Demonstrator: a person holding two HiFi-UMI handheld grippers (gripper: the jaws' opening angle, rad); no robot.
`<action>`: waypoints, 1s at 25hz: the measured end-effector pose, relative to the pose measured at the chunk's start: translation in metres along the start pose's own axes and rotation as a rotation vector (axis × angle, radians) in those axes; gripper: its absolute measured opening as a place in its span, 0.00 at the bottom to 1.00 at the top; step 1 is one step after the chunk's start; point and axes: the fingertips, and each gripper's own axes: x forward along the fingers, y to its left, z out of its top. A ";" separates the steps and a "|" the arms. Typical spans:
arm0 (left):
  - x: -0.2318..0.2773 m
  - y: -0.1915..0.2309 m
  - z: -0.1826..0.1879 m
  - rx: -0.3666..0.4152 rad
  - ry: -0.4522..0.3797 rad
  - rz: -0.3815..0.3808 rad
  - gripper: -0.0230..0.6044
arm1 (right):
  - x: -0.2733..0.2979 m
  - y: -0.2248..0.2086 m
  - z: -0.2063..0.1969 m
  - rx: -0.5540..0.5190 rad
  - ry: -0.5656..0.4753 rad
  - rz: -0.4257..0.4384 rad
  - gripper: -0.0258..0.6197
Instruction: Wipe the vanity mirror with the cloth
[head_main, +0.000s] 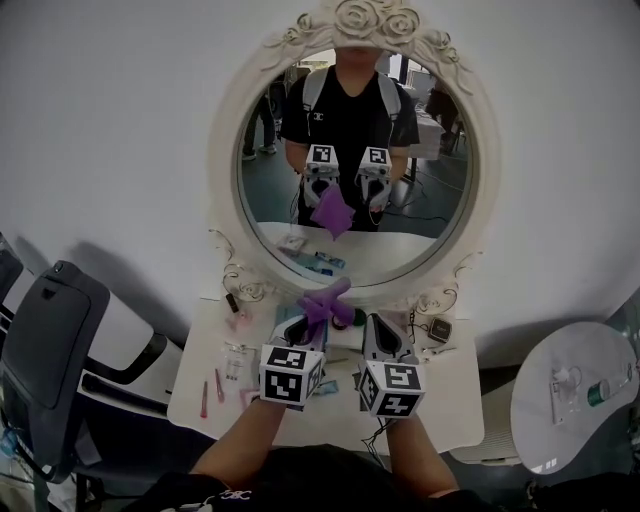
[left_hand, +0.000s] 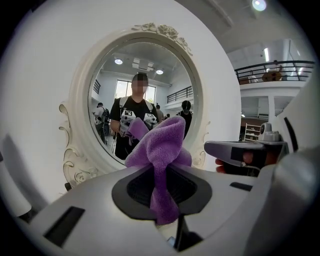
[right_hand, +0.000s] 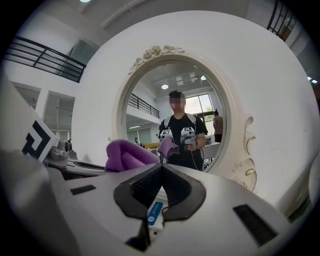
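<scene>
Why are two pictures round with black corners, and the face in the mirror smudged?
Left gripper view and right gripper view: wide-angle lenses squeeze the scene into a circle, so corners go black and the mirror bulges; the smudge was added afterwards. Head view: less bent, soft even light, no glare on the glass.

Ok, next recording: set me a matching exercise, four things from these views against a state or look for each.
Things:
1. left gripper
2. right gripper
3. cloth
4. vanity mirror

States:
a. shut, nothing between its jaws
b. round, in a white ornate frame
c. shut on the cloth
d. purple, bunched up, sticking out past the jaws

Pairs: 1-c, 2-a, 3-d, 4-b.
</scene>
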 end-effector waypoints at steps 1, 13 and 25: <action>0.004 0.003 0.003 -0.002 0.000 0.008 0.12 | 0.005 -0.002 0.000 0.011 0.007 0.006 0.04; 0.035 0.033 0.096 0.167 -0.065 0.050 0.12 | 0.029 -0.012 -0.014 0.012 0.055 0.013 0.04; 0.011 0.021 0.279 0.670 -0.230 0.163 0.12 | 0.033 -0.006 -0.021 0.073 0.072 0.043 0.04</action>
